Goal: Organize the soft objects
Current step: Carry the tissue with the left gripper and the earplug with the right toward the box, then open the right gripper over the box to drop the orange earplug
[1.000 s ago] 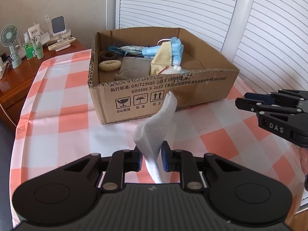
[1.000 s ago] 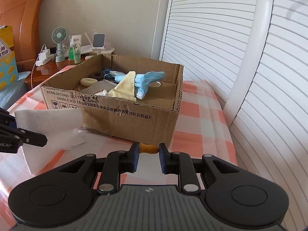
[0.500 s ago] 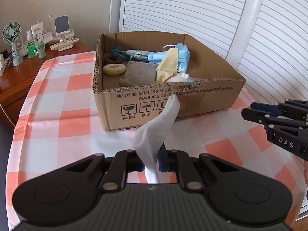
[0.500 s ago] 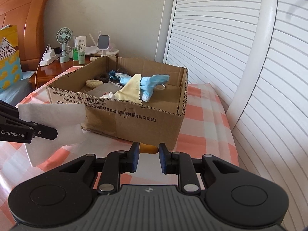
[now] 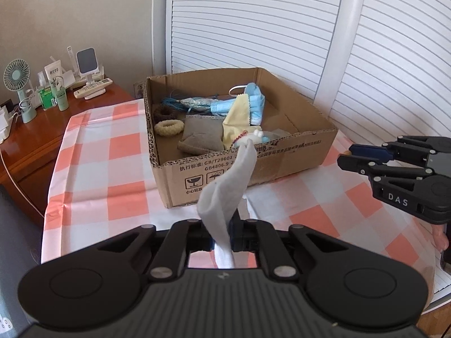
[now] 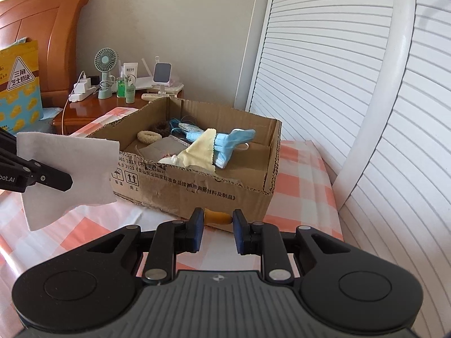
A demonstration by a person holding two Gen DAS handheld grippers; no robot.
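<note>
White cloth (image 5: 225,197) in left hand-held gripper (image 5: 222,236), seemingly pinched.

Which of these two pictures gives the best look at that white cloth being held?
The right wrist view: the white cloth shows broadside as a flat sheet, pinched by the left tongs. The left wrist view shows the same cloth nearly edge-on, a twisted strip rising from between the shut fingers, partly hiding the cardboard box.

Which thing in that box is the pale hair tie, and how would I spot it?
Find the cardboard box on the checked tablecloth. In its corner toward the wooden nightstand lie two fuzzy rings. The hair tie is the cream one, nearer the printed wall; the other ring is dark brown.
</note>
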